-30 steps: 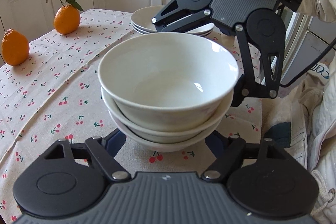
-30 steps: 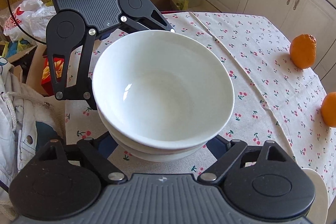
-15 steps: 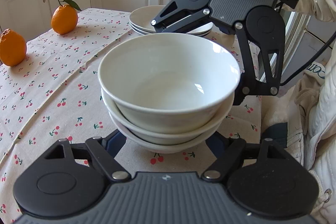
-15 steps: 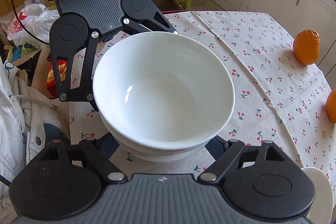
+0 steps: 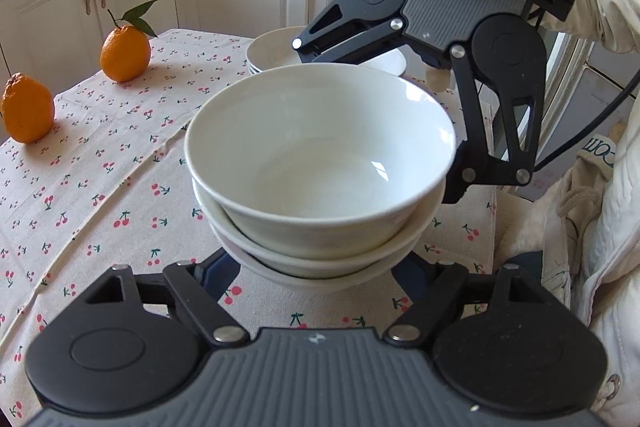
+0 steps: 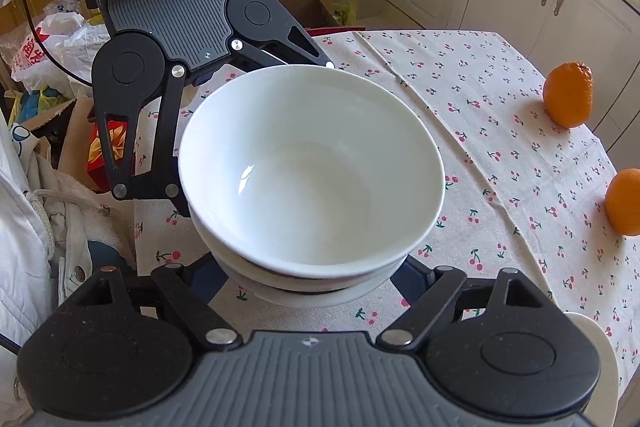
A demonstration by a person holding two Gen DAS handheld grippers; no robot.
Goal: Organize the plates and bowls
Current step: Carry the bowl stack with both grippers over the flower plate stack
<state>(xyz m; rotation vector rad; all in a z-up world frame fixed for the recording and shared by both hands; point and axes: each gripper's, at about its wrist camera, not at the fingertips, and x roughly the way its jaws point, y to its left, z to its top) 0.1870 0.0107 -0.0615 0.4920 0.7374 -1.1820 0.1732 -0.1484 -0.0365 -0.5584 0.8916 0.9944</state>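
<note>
Three white bowls (image 5: 320, 163) nested already, plates (image 5: 276, 47) stacked behind; left gripper (image 5: 316, 277) and right gripper (image 6: 304, 279) straddle the stack, grip unclear.

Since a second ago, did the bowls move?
No. The bowls sit in the same spot before the plates and over the same cherry prints on the tablecloth.

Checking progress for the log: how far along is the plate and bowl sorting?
Done: plates stacked, three bowls nested. In hand: left gripper and right gripper flank the lowest bowl from opposite sides; lift unclear. Left: setting the stack down.
</note>
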